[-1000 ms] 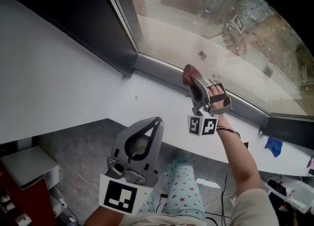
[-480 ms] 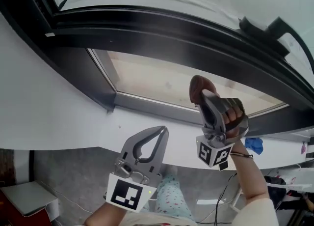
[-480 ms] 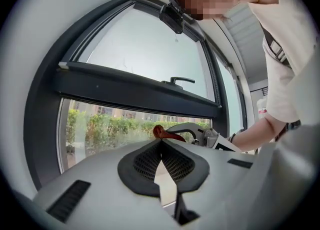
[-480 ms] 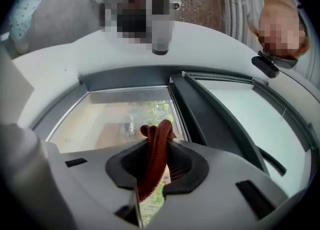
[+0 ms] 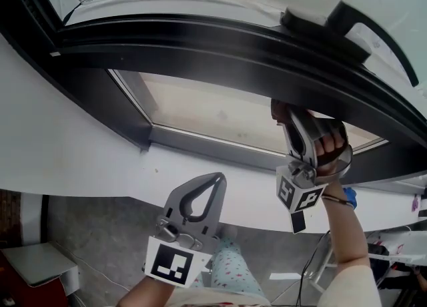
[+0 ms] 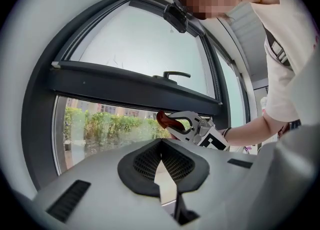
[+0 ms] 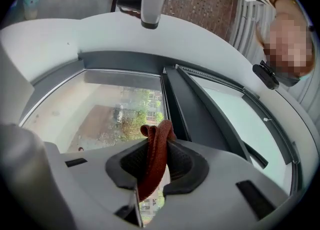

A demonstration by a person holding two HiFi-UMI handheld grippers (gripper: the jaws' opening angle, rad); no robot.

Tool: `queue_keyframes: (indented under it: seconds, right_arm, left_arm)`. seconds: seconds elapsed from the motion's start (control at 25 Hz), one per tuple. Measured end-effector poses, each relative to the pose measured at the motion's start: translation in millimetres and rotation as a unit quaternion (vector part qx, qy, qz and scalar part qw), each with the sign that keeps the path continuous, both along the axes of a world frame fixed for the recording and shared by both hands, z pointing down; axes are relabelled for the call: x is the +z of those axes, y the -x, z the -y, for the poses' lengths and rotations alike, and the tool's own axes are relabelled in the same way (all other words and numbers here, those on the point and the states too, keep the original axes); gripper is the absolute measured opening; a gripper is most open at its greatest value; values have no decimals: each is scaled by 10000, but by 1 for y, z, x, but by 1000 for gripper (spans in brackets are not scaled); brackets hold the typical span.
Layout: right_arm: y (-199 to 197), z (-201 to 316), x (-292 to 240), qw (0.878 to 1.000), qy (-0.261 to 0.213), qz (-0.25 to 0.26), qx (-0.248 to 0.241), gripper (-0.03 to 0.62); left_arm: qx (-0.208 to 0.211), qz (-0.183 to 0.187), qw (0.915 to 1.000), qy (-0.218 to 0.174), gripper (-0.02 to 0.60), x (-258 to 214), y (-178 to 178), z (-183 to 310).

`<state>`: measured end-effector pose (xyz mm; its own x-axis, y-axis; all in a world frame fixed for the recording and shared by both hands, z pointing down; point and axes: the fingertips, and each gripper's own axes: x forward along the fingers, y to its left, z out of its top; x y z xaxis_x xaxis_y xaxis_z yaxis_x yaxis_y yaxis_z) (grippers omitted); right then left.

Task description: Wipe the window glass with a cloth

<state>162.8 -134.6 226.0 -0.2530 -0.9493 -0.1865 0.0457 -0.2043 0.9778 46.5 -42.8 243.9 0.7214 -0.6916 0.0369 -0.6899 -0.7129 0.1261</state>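
A red-brown cloth (image 7: 156, 146) sticks out between the jaws of my right gripper (image 5: 280, 109), which is shut on it. The hand holds it up at the top right of the lower window glass (image 5: 220, 115), just under the dark crossbar (image 5: 200, 45). In the left gripper view the cloth (image 6: 164, 119) shows against the glass (image 6: 100, 126). My left gripper (image 5: 216, 179) hangs lower, below the white sill (image 5: 200, 169), shut with nothing in it and apart from the window.
A dark window handle (image 5: 373, 25) sits on the frosted upper pane above the crossbar. The dark frame post (image 5: 100, 92) bounds the glass on the left. A blue object (image 5: 351, 197) lies on the sill at right. A white box (image 5: 40, 259) stands on the floor.
The right gripper has risen with the cloth from the bottom of the pane to its top by the crossbar. The head view has tilted up. The left gripper has barely moved.
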Motion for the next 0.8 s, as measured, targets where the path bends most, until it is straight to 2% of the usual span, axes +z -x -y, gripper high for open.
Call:
queue_keyframes:
  seconds: [0.16, 0.36, 0.68, 0.8]
  right_arm:
    - [-10, 10, 5, 9999, -103, -7, -124, 92]
    - [-9, 18, 18, 9982, -72, 143, -579, 92]
    - [-9, 23, 36, 9944, 17, 387, -980, 94]
    - [-7, 25, 46, 9937, 106, 412, -1040, 94]
  left_arm:
    - [-162, 111, 9998, 13, 21, 5, -11, -1]
    - [-470, 182, 9987, 70, 20, 15, -18, 2]
    - [-705, 273, 9971, 109, 21, 24, -30, -5]
    - [-670, 338, 9970, 194, 21, 31, -31, -10]
